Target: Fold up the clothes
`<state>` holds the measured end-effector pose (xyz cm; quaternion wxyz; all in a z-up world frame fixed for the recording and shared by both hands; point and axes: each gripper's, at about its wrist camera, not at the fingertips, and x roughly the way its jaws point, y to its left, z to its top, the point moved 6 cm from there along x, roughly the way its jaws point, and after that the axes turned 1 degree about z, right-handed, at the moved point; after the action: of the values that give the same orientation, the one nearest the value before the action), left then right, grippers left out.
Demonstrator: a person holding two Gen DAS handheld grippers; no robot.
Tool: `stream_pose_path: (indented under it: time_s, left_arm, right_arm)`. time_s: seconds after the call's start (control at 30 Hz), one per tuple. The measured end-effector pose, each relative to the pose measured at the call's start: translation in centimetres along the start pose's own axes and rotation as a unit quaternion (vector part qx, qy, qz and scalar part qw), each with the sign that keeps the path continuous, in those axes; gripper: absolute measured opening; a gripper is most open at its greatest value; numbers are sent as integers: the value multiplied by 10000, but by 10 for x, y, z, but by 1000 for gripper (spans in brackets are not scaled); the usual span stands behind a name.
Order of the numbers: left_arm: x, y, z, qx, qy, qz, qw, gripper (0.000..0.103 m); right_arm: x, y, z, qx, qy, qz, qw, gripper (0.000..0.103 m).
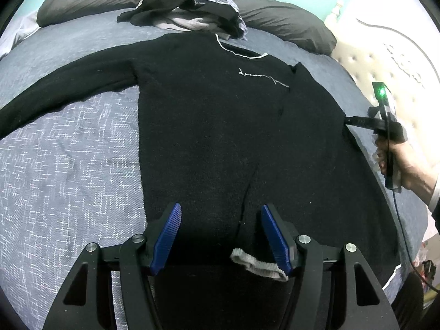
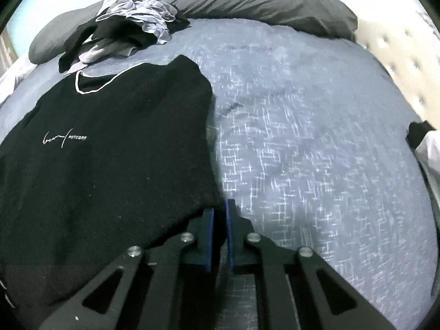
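Note:
A black sweater [image 1: 206,123] with small white script on the chest lies flat on the bed, its left sleeve stretched out to the left. My left gripper [image 1: 220,206] hovers open over the sweater's bottom hem, with nothing pressed between its blue pads. A grey-white cuff [image 1: 255,265] lies by its right finger. My right gripper [image 2: 220,206] sits at the right side edge of the sweater [image 2: 110,165], jaws shut, with black cloth between the pads. From the left wrist view the right gripper [image 1: 348,121] meets that same edge, held by a person's hand [image 1: 398,165].
The bed cover [image 2: 302,137] is blue-grey with white flecks. A loose pile of dark and pale clothes [image 1: 189,11] lies beyond the collar, in front of dark pillows [image 1: 275,19]. A pale tufted headboard [image 1: 385,63] stands to the right.

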<state>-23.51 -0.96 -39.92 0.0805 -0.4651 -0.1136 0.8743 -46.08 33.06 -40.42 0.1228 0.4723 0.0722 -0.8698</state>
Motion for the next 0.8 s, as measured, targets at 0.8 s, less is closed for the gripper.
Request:
stream_pose_path:
  time_s: [0.8]
  left_arm:
    - [-10,0,7,-40,-116,-105,9999,65]
  right_arm:
    - [-4,-28,-11,567,345,449,9968,17]
